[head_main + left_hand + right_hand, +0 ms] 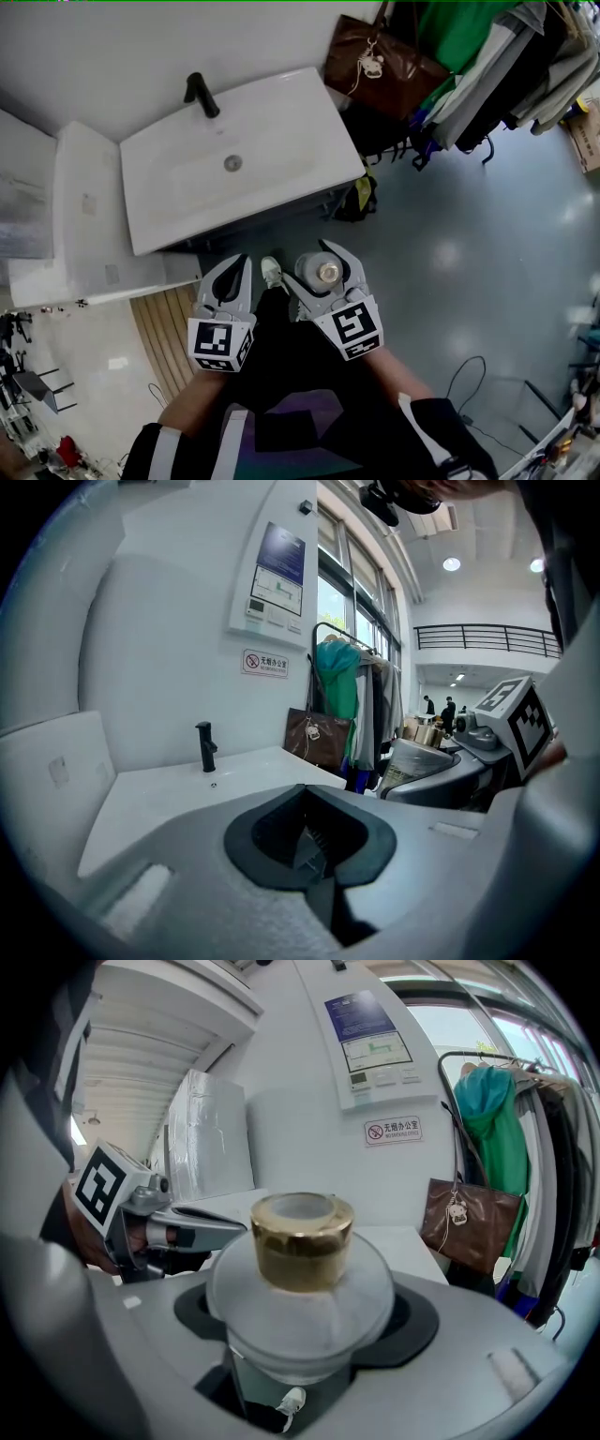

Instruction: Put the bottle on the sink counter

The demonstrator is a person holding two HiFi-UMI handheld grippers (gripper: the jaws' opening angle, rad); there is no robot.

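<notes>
1. Far left stands a plain white cabinet (89, 206), boxy and flat-topped, touching the left end of the sink counter (300, 131).
2. The sink counter is a smooth, glossy white slab with rounded corners. A shallow rectangular basin (187, 178) is sunk into it, with a round metal drain (232, 162) in the middle. A matte black tap (202, 94) stands at the back edge, by the white wall.
3. The left gripper (242, 264) is pale grey plastic with dark inner pads. Its jaws are pressed together at the tips, with nothing between them. It hangs over the floor in front of the counter.
4. A white shoe (272, 272) shows between the two grippers.
5. The right gripper (328, 261), just beside the left, has its jaws spread wide and pinching the bottle (300, 1283) on both sides.
6. The bottle is squat and round, of frosted, cloudy glass, with a shiny gold cap (302, 1239) shaped like a short cylinder. What is inside cannot be told. It is upright in the jaws, over the grey-blue polished floor (469, 244), near the counter's front edge and not touching it.
7. To the right, a brown glossy bag (380, 61) sits beside the counter's far right corner.
8. Far right, green and grey clothes (487, 47) hang on a rack.
</notes>
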